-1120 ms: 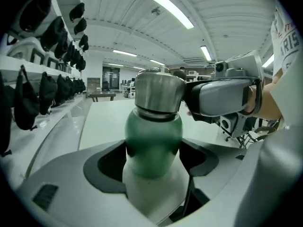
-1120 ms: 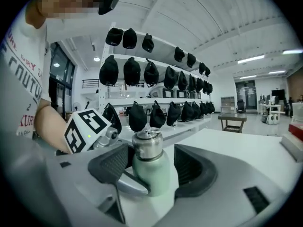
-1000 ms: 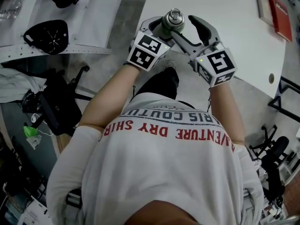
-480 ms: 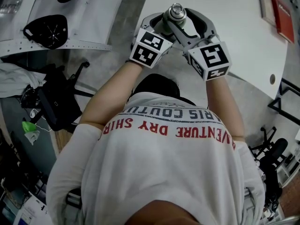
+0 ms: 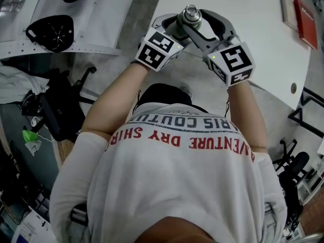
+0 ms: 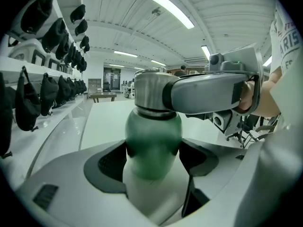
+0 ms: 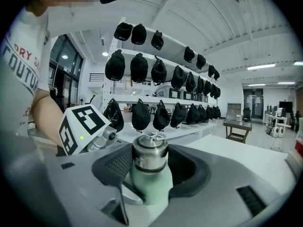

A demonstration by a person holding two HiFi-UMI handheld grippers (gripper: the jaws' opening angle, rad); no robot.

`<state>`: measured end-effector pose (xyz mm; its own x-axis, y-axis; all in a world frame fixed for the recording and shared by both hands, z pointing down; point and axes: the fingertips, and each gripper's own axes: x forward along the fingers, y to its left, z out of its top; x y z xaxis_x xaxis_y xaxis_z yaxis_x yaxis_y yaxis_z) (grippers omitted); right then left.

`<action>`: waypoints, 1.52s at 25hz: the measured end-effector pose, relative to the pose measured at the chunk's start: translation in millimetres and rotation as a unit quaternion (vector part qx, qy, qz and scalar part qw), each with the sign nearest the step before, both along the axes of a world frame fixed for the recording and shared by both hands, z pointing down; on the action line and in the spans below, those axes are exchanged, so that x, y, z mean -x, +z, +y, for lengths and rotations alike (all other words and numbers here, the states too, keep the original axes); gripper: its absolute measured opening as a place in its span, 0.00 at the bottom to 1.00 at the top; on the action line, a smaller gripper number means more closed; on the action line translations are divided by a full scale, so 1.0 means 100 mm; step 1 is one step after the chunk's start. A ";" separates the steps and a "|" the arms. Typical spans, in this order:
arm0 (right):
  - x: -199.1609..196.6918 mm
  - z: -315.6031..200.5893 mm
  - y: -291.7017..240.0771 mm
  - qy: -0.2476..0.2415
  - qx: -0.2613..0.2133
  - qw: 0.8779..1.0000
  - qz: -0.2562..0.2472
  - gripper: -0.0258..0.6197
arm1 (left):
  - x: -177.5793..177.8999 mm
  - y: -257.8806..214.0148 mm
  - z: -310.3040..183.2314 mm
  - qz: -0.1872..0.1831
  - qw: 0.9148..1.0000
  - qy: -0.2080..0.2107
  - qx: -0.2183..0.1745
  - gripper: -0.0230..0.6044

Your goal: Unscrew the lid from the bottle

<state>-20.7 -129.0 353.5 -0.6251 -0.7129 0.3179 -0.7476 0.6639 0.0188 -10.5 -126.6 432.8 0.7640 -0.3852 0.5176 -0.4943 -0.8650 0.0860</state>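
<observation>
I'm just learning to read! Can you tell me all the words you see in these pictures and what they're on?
"VENTURE DRY SHIR": red, upside down, on the person's white shirt; both ends are cut off.
"RIS COUTU": dark, upside down, on the same shirt, just above the red line.
Red box on the table: its print is too small to read.
Marker cubes: black-and-white patterns only, no words.

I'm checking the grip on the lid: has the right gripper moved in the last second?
Yes. Against the hole in the table, the right gripper has edged up the head view, and its jaws have just been closing onto the lid.
</observation>
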 end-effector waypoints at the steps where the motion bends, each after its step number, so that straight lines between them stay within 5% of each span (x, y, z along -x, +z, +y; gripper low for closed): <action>1: 0.00 0.00 0.00 -0.008 0.001 1.000 0.001 0.40 | 0.00 0.01 0.01 0.000 1.000 0.012 0.000 0.62; 13: 0.04 -0.01 0.03 -0.143 0.019 0.989 0.020 0.40 | 0.03 0.02 0.02 -0.002 0.986 0.169 0.001 0.61; 24: 0.10 0.00 -0.04 -0.268 0.020 0.963 0.034 0.40 | 0.03 0.02 0.03 -0.018 0.945 0.326 0.002 0.62; 33: 0.11 -0.01 -0.03 -0.322 0.025 0.945 0.056 0.40 | 0.05 0.03 0.03 -0.049 0.920 0.390 0.011 0.62; 38: 0.12 0.00 -0.04 -0.332 0.021 0.941 0.065 0.40 | 0.05 0.02 0.04 -0.046 0.922 0.384 0.012 0.62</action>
<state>-32.3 -128.9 349.7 -0.8825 -0.1628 0.4413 -0.1601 0.9861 0.0437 -15.0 -123.0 435.0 0.7591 0.2630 0.5955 0.2564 -0.9616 0.0978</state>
